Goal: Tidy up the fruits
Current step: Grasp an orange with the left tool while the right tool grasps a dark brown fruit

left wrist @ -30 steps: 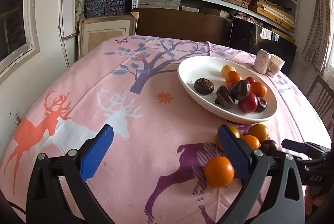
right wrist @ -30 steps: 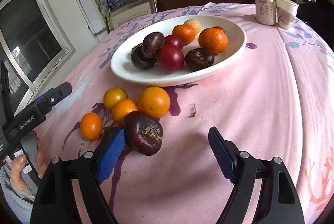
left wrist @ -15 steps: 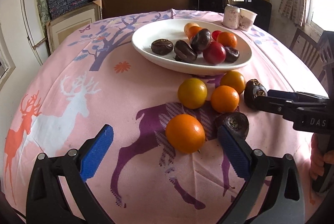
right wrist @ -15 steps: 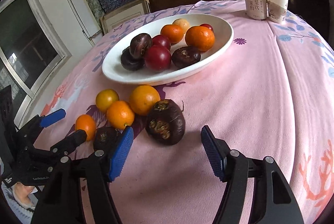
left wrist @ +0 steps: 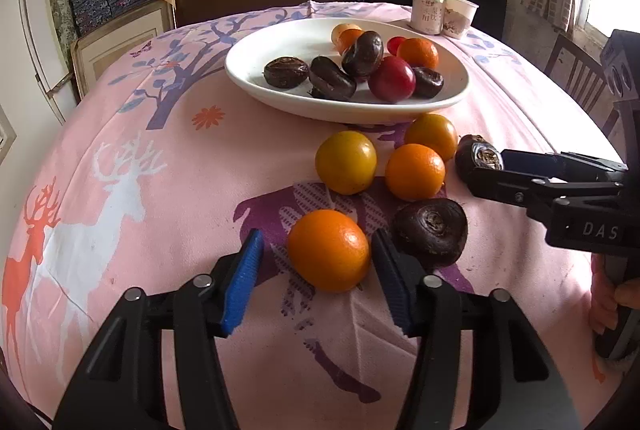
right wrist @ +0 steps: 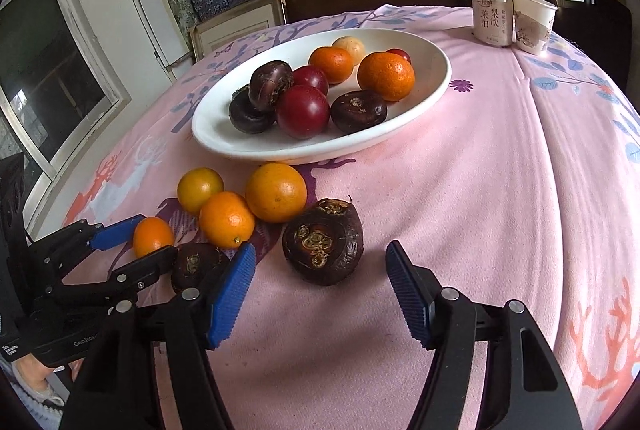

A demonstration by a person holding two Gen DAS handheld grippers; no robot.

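Note:
A white plate (left wrist: pixel 280 97) (right wrist: pixel 436 85) holds several oranges, red fruits and dark brown fruits. More fruit lies loose on the pink cloth in front of it. My left gripper (left wrist: pixel 316 270) (right wrist: pixel 150 240) has its jaws closing around a loose orange (left wrist: pixel 328 250). The right pad touches the orange, and a gap shows at the left pad. A dark fruit (left wrist: pixel 430 232) lies just to the orange's right. My right gripper (right wrist: pixel 320 290) (left wrist: pixel 492 169) stands open. A big dark brown fruit (right wrist: pixel 323 246) sits just ahead of its tips, untouched.
Three more loose fruits lie before the plate: a yellow one (left wrist: pixel 346 161) and two oranges (left wrist: pixel 415 171) (left wrist: pixel 431 135). A drink can (right wrist: pixel 490 15) and a paper cup (right wrist: pixel 532 23) stand at the table's far side. A chair (left wrist: pixel 580 77) stands to the right. Shelves of boxes fill the back wall.
My left gripper came down and forward onto the nearest orange, and its jaws narrowed around it. The right jaws narrowed, and the big dark fruit now sits centred ahead of them.

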